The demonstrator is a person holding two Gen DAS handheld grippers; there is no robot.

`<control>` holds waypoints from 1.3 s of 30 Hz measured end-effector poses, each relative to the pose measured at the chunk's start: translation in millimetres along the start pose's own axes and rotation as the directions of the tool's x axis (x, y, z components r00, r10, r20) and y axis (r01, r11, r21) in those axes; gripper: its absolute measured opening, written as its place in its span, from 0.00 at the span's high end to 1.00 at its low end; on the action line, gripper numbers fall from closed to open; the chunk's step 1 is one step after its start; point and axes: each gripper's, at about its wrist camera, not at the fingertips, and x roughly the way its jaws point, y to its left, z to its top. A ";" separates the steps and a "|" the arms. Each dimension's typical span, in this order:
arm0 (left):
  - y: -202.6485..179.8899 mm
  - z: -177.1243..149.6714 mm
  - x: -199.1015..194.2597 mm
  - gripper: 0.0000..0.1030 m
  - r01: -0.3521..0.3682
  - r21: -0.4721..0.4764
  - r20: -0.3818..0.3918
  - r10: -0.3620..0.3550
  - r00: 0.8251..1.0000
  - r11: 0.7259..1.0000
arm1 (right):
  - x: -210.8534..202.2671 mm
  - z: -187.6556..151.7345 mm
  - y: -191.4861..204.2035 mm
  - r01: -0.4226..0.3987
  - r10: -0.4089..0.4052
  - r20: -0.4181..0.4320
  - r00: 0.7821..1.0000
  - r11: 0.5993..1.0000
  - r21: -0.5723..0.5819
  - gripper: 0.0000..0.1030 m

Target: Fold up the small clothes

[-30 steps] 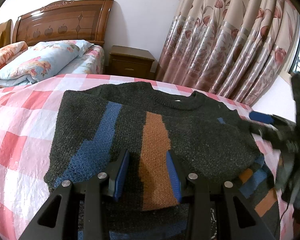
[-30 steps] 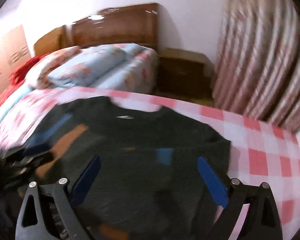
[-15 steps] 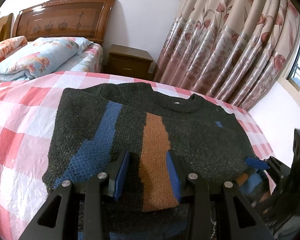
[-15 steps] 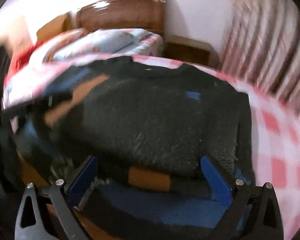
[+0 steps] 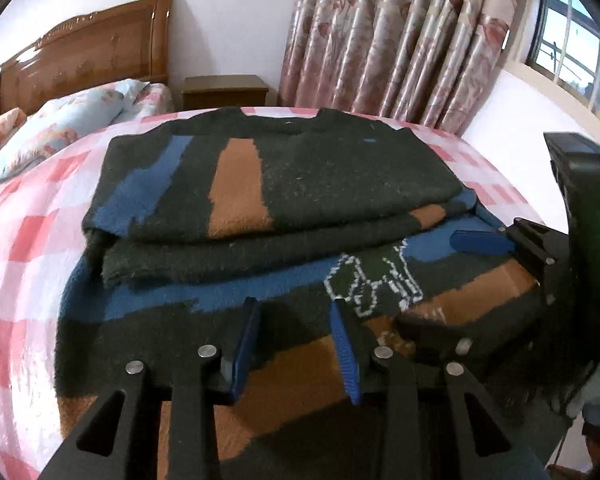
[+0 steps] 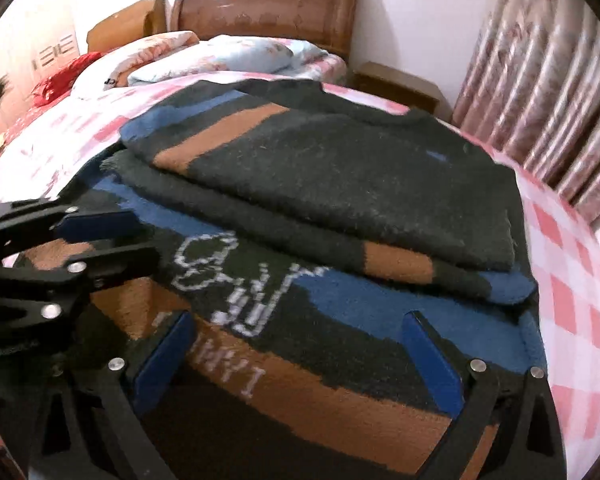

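A dark knitted sweater (image 5: 320,184) with blue and orange stripes lies flat on the pink checked bed (image 5: 24,240), collar at the far end. Its sleeves are folded across the body, and a white knitted figure (image 6: 228,276) shows on the lower front. Over the near hem, my left gripper (image 5: 294,308) has its blue pads a little apart above the fabric, pinching nothing. From the right wrist it shows at the left (image 6: 148,238). My right gripper (image 6: 296,320) hangs wide open over the hem's right part. It enters the left wrist view from the right (image 5: 428,280).
A folded floral quilt (image 6: 228,58) and pillows lie at the head of the bed before a wooden headboard (image 6: 268,4). A nightstand (image 5: 224,90) stands beside flowered curtains (image 5: 400,40). A red cloth (image 6: 66,74) lies far left. The bed edge drops off at the right.
Both grippers have drawn back from the sweater's upper part to its near hem, so the lower front with the white figure now shows. The right gripper came down beside the left.
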 end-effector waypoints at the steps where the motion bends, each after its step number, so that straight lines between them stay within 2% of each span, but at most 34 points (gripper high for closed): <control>1: 5.2 -1.4 -2.6 0.64 -0.009 0.005 0.001 0.009 1.000 1.000 | -2.4 -2.8 -7.4 0.027 -0.027 0.001 1.000 1.000 0.009 0.00; 3: 25.8 -5.0 -9.3 0.65 0.034 -0.030 0.007 -0.034 0.999 0.999 | -9.2 -13.8 -27.6 0.068 -0.068 -0.001 0.998 0.996 0.050 0.00; 5: 51.4 -8.7 -16.8 0.67 0.070 -0.086 0.021 -0.069 0.997 0.994 | -16.7 -33.4 -60.3 0.059 -0.059 -0.001 0.998 0.987 0.148 0.00; 6: 59.3 -9.3 -17.0 0.76 0.084 -0.105 0.023 -0.082 0.996 0.991 | -22.3 -41.2 -72.0 0.053 -0.057 0.013 0.998 0.981 0.187 0.00; 7: 70.5 -9.5 -17.8 0.83 0.114 -0.140 0.025 -0.111 0.993 0.984 | -24.9 -46.5 -81.4 0.083 -0.085 -0.001 0.996 0.974 0.209 0.00; 9: 82.0 -7.7 -11.3 0.85 0.144 -0.171 0.027 -0.142 0.990 0.975 | -25.6 -48.9 -85.0 0.087 -0.089 0.001 0.996 0.975 0.204 0.00; 13: 72.9 -1.2 -8.7 0.85 0.079 -0.107 0.015 -0.078 0.997 0.991 | -20.1 -41.0 -80.0 0.107 -0.110 0.005 0.994 0.975 0.197 0.00; 17: 81.5 5.6 -0.4 0.85 0.094 -0.126 0.015 -0.093 0.996 0.988 | -17.6 -34.5 -79.4 0.107 -0.111 0.007 0.994 0.973 0.202 0.00; 20: 81.1 14.0 5.6 0.85 0.073 -0.118 0.012 -0.072 0.997 0.990 | -9.8 -23.8 -78.5 0.109 -0.112 0.006 0.994 0.972 0.207 0.00; 22: 76.9 18.0 6.6 0.85 0.033 -0.106 0.003 -0.033 0.999 0.994 | -7.9 -22.2 -77.9 0.121 -0.123 -0.002 0.992 0.969 0.214 0.00; 24: 65.3 16.1 -4.7 0.85 -0.044 -0.150 -0.029 0.040 0.999 0.988 | -21.0 -26.6 -65.3 0.161 -0.160 -0.022 0.987 0.960 0.230 0.00; 25: 55.1 14.1 -14.2 0.85 -0.052 -0.153 -0.016 0.050 0.999 0.987 | -31.8 -28.6 -54.7 0.134 -0.139 0.007 0.990 0.964 0.228 0.00; 26: 37.1 10.2 -27.5 0.84 -0.018 -0.126 0.029 0.022 0.999 0.992 | -42.2 -30.6 -41.2 0.081 -0.094 0.054 0.994 0.975 0.205 0.00; 28: 12.7 7.4 -28.4 0.80 0.017 -0.052 0.036 -0.015 0.999 0.998 | -45.3 -31.0 -16.2 0.048 -0.058 0.071 0.996 0.990 0.131 0.00; 29: -4.6 4.6 -18.6 0.80 -0.007 0.014 0.002 0.007 1.000 1.000 | -39.2 -29.1 -1.6 0.042 -0.046 0.047 0.998 0.996 0.083 0.00; 31: -15.8 -4.7 2.0 0.80 -0.065 0.081 -0.063 0.070 0.996 0.995 | -22.3 -31.4 23.4 0.036 -0.036 -0.014 0.999 0.999 -0.014 0.00; 32: -14.5 -10.5 -3.2 0.79 -0.062 0.097 -0.012 0.064 0.998 0.993 | -25.3 -33.7 22.9 0.031 -0.031 0.017 0.999 1.000 -0.004 0.00; 34: 1.8 -17.4 -13.1 0.79 -0.021 0.056 -0.016 0.022 1.000 0.998 | -28.3 -41.6 6.9 -0.023 0.023 -0.003 1.000 0.999 0.031 0.00; 36: 25.4 -28.9 -26.9 0.79 -0.015 0.017 -0.004 0.015 1.000 1.000 | -37.5 -57.6 -11.8 0.008 -0.008 -0.002 1.000 0.999 0.042 0.00; 39: 68.0 -42.6 -42.2 0.88 0.084 -0.136 0.014 -0.082 0.996 0.987 | -50.6 -78.5 -40.0 0.002 -0.002 0.001 1.000 0.995 0.095 0.00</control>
